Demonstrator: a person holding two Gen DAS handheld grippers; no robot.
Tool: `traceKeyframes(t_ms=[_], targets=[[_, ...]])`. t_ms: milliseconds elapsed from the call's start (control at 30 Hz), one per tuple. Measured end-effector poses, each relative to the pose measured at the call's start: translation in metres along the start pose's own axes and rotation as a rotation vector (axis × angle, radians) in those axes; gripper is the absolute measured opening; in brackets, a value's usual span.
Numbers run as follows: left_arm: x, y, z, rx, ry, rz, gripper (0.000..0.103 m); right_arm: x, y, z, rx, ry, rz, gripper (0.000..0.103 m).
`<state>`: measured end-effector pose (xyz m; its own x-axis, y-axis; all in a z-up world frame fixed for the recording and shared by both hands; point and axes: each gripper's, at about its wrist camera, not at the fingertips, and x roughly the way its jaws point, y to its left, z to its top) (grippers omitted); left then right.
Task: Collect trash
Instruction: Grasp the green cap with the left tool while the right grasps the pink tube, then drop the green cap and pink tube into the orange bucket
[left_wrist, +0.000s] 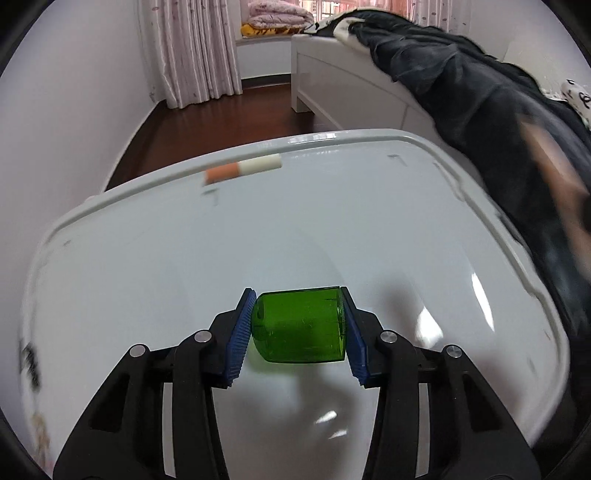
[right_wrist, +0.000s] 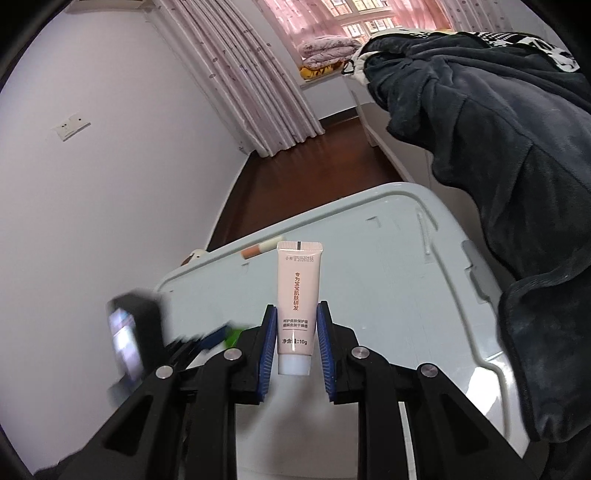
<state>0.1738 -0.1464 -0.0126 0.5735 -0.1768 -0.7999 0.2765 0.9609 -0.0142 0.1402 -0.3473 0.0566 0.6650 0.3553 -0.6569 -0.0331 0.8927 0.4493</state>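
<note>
Left wrist view: my left gripper (left_wrist: 298, 328) clamps a green plastic cap (left_wrist: 299, 325) above the white bin lid (left_wrist: 147, 258); a cigarette butt (left_wrist: 243, 169) lies at its far edge. My right gripper (right_wrist: 296, 343) pinches a pink cream tube (right_wrist: 298, 295), upright, cap down.

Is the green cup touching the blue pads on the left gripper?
Touching. The left wrist view shows the green cup squeezed sideways in the left gripper, both blue pads pressed against its ends.
</note>
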Motion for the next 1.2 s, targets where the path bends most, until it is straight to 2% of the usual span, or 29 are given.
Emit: traceKeyframes(t_ms=[133, 233, 300, 467, 633, 767, 800, 833, 867, 967, 1133, 1167, 1200], targets=[[-0.073, 0.000, -0.044, 0.000, -0.009, -0.013, 0.044, -0.003, 0.015, -0.013, -0.035, -0.002, 0.022, 0.022], [-0.128, 0.003, -0.092, 0.011, -0.012, -0.020, 0.044, -0.022, 0.035, -0.051, -0.091, 0.011, 0.046, 0.022], [-0.154, 0.007, -0.127, 0.011, 0.004, -0.029, 0.044, -0.038, 0.051, -0.093, -0.142, 0.053, 0.065, 0.022], [-0.175, 0.016, -0.192, -0.025, 0.079, -0.063, 0.044, -0.072, 0.081, -0.179, -0.261, 0.184, 0.068, 0.022], [-0.165, 0.016, -0.232, -0.070, 0.173, -0.101, 0.044, -0.078, 0.090, -0.224, -0.308, 0.300, 0.038, 0.022], [-0.158, 0.015, -0.240, -0.076, 0.220, -0.115, 0.045, -0.070, 0.091, -0.246, -0.320, 0.369, 0.010, 0.023], [-0.153, 0.013, -0.242, -0.079, 0.251, -0.112, 0.047, -0.067, 0.092, -0.254, -0.324, 0.395, -0.004, 0.027], [-0.148, 0.014, -0.246, -0.085, 0.282, -0.101, 0.063, -0.060, 0.090, -0.258, -0.327, 0.425, -0.019, 0.043], [-0.142, 0.015, -0.247, -0.094, 0.310, -0.091, 0.073, -0.054, 0.086, -0.262, -0.321, 0.446, -0.036, 0.051], [-0.134, 0.020, -0.250, -0.120, 0.349, -0.100, 0.073, -0.050, 0.075, -0.268, -0.277, 0.466, -0.045, 0.052], [-0.147, 0.023, -0.241, -0.114, 0.294, -0.081, 0.073, -0.069, 0.081, -0.251, -0.273, 0.382, -0.039, 0.052], [-0.154, 0.024, -0.234, -0.110, 0.264, -0.079, 0.073, -0.076, 0.086, -0.241, -0.287, 0.344, -0.044, 0.054], [-0.158, 0.024, -0.227, -0.111, 0.238, -0.079, 0.073, -0.081, 0.091, -0.230, -0.300, 0.305, -0.052, 0.060]])
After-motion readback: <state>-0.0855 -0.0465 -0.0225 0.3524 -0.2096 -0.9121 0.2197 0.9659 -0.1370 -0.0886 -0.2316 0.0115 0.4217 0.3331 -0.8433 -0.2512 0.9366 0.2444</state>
